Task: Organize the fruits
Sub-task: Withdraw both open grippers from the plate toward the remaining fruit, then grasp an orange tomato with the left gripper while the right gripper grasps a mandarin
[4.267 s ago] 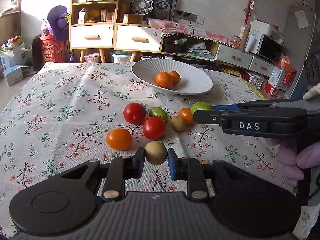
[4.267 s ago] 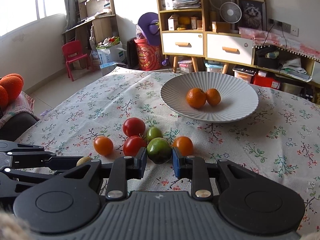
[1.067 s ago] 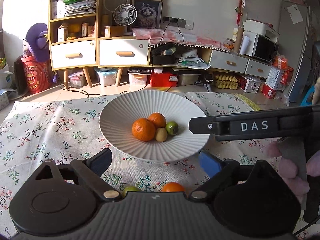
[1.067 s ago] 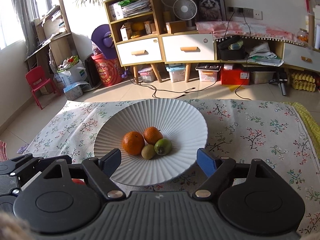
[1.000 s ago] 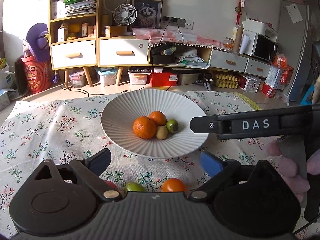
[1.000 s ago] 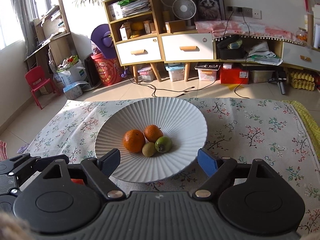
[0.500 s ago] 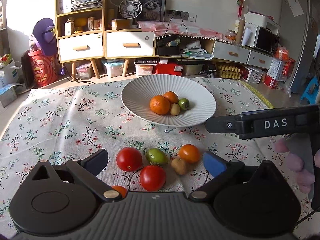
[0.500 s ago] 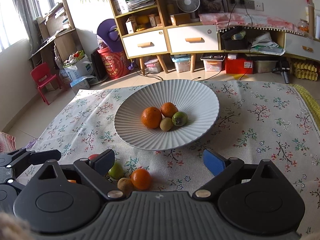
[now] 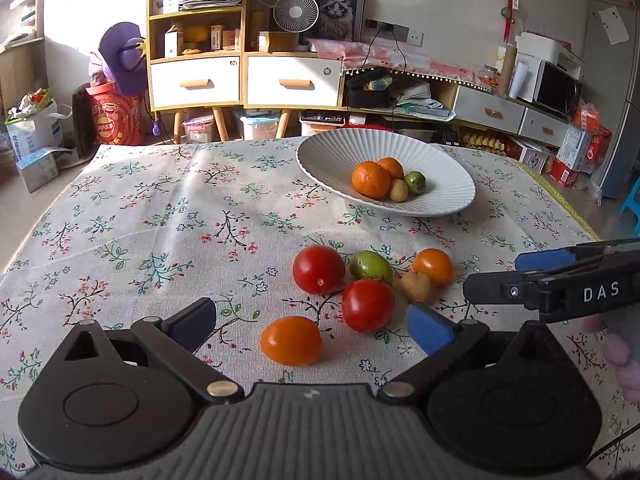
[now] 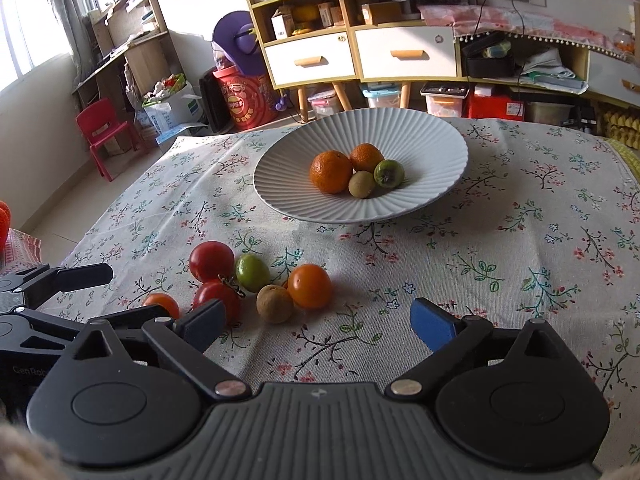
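A white ribbed plate point(image 9: 328, 152) point(image 10: 440, 148) holds two oranges point(image 9: 371, 179), a small brown fruit point(image 10: 361, 184) and a green fruit point(image 10: 389, 173). Nearer on the floral cloth lie two red tomatoes point(image 9: 318, 269) point(image 9: 367, 305), two orange tomatoes point(image 9: 291, 340) point(image 9: 433, 266), a green fruit point(image 9: 371, 266) and a brown fruit point(image 9: 416, 287). My left gripper point(image 9: 312, 326) is open, its fingers either side of the nearest orange tomato and apart from it. My right gripper point(image 10: 318, 322) has its jaws opening over bare cloth, just short of the brown fruit point(image 10: 275, 303) and an orange tomato point(image 10: 309, 286).
The right gripper point(image 9: 560, 280) reaches in from the right edge of the left wrist view. The left gripper point(image 10: 60, 276) shows at the left of the right wrist view. The table's far edge point(image 9: 240, 142) lies behind the plate, with cabinets point(image 9: 244, 76) beyond.
Both grippers have drawn back from the plate and sunk toward the cloth, bringing the loose fruits into view. The brown and green fruits gripped in the earliest frames now lie in the plate.
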Demonstrator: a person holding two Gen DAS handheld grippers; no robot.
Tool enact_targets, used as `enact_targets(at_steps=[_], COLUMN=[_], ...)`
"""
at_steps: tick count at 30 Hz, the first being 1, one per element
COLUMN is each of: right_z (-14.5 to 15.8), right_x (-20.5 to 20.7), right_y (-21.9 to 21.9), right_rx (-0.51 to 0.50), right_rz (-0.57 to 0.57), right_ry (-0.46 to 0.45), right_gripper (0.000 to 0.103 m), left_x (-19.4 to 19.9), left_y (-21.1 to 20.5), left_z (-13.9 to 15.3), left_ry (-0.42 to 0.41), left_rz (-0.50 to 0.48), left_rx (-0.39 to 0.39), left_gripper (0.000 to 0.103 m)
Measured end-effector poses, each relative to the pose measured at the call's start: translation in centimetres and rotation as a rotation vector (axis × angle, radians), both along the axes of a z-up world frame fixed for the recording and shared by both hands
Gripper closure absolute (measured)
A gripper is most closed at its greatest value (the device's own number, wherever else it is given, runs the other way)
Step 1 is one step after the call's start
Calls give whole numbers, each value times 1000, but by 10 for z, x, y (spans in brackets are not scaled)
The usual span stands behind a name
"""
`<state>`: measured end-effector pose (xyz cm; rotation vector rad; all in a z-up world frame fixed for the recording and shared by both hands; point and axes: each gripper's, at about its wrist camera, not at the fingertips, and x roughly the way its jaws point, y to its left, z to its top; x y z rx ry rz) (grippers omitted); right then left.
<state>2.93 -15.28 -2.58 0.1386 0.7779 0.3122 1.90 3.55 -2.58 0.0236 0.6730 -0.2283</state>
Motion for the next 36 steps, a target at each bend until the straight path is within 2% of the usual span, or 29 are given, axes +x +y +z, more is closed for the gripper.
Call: enact_targets(at_steps=[8,13,17,21,24,26,31,36], right_z=[-16,-22,-25,-27,-27,-27,-26,-22], right_x=[0,-3,-2,3,7,8,10,10], right_y=[3,11,13,10,11,14,19,29], right_rx=[-29,-136,-238,-238,-230,-228,-225,-233], right_rz=[0,24,15,-2,3,18,54,107], right_ry=[20,-36,-89,-96,-99,-107,-129,-141], right_gripper=[4,5,12,16,17,20,28,50], left_x=[0,-1,-3,-3,-4,-5,-5,-3], left_y=[11,17,19,20,17,14,11,9], left_z=[-20,-30,-34,-34,-33,-32,-31,-30], left_ry=[23,47,41,32,15,10,-2,-5], left_rz=[27,48,74,77,67,59,45,38], left_rx=[30,39,71,60,60,57,44,26], left_gripper=[6,6,7,9,17,27,37,48])
